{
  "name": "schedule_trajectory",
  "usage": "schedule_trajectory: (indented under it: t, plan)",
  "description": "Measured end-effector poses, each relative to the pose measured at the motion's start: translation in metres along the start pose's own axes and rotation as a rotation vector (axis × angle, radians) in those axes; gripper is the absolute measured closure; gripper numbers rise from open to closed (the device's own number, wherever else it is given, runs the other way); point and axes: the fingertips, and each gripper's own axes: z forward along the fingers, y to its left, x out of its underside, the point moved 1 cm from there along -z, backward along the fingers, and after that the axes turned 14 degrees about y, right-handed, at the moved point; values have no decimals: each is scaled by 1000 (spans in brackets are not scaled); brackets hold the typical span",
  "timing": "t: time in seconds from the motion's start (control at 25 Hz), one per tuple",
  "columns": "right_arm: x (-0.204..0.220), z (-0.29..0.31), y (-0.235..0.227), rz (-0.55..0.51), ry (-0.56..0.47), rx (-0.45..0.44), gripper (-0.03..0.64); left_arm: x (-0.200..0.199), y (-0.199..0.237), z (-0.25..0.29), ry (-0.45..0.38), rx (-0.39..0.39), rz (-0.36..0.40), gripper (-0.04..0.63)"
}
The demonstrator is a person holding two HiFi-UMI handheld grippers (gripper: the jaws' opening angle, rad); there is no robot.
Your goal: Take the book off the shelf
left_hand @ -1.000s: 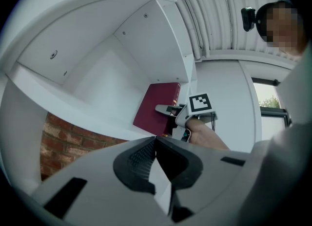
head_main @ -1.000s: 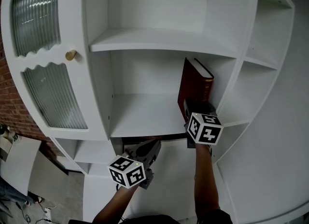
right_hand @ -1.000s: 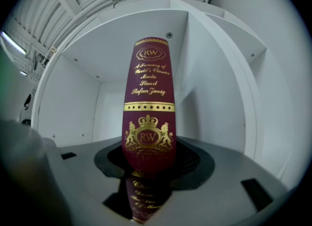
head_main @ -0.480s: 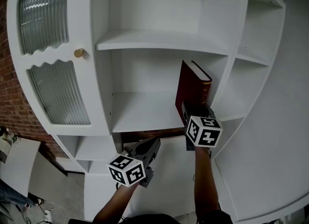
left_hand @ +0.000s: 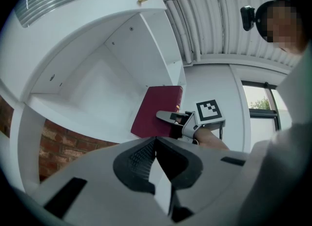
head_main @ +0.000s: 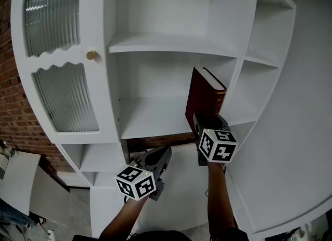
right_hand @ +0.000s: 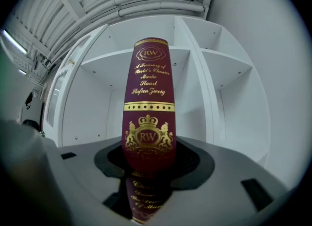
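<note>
Two claws were in my view: the right gripper grasped the dark red gold-lettered book at the white shelf's right end, and the left gripper was clenched, empty.

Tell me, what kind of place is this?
Probably a workshop or studio rather than a home: a white shelf unit with one red book stands by a bare brick wall, and exposed pipes run under a ribbed ceiling.
</note>
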Motion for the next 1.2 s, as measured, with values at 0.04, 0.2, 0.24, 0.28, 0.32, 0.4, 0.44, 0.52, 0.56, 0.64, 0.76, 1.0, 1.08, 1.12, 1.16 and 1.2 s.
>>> schedule_trajectory:
  t: [0.04, 0.2, 0.24, 0.28, 0.32, 0.4, 0.44, 0.52, 0.56, 0.64, 0.76, 1.0, 1.08, 1.12, 1.16, 1.2]
  plan:
    - [1, -4, 2, 2, -1, 1, 383, 1, -1, -2, 2, 2, 1, 578]
    - [7, -19, 11, 7, -5, 7, 383, 4, -3, -9, 10, 5, 14, 578]
    - [8, -22, 13, 8, -6, 9, 383, 4, -4, -10, 13, 7, 15, 578]
    - [9, -26, 15, 8, -6, 11, 383, 5, -4, -11, 15, 10, 16, 578]
    - [10, -29, 16, 8, -7, 14, 383, 6, -5, -12, 18, 13, 17, 578]
    - [12, -35, 19, 11, -6, 18, 383, 9, -7, -15, 26, 21, 16, 578]
    - [14, -38, 21, 14, -6, 20, 383, 10, -8, -16, 30, 28, 15, 579]
    - [16, -45, 23, 21, -10, 27, 383, 12, -11, -19, 35, 42, 13, 578]
    - [17, -48, 23, 26, -13, 30, 383, 13, -12, -20, 36, 47, 12, 578]
    - [18, -54, 26, 32, -16, 37, 383, 14, -12, -23, 37, 52, 8, 579]
    - [21, -64, 31, 30, -18, 47, 383, 16, -13, -27, 42, 59, 3, 579]
    - [31, -85, 39, 53, -26, 49, 383, 22, -20, -33, 62, 85, 16, 578]
    - [36, -90, 42, 58, -18, 54, 383, 25, -22, -36, 69, 92, 16, 579]
    - [39, -92, 43, 60, -14, 56, 383, 26, -23, -38, 71, 95, 15, 580]
    - [42, -94, 45, 61, -9, 58, 383, 28, -24, -39, 74, 96, 15, 579]
    - [45, -95, 46, 62, -4, 58, 383, 29, -25, -41, 76, 98, 14, 578]
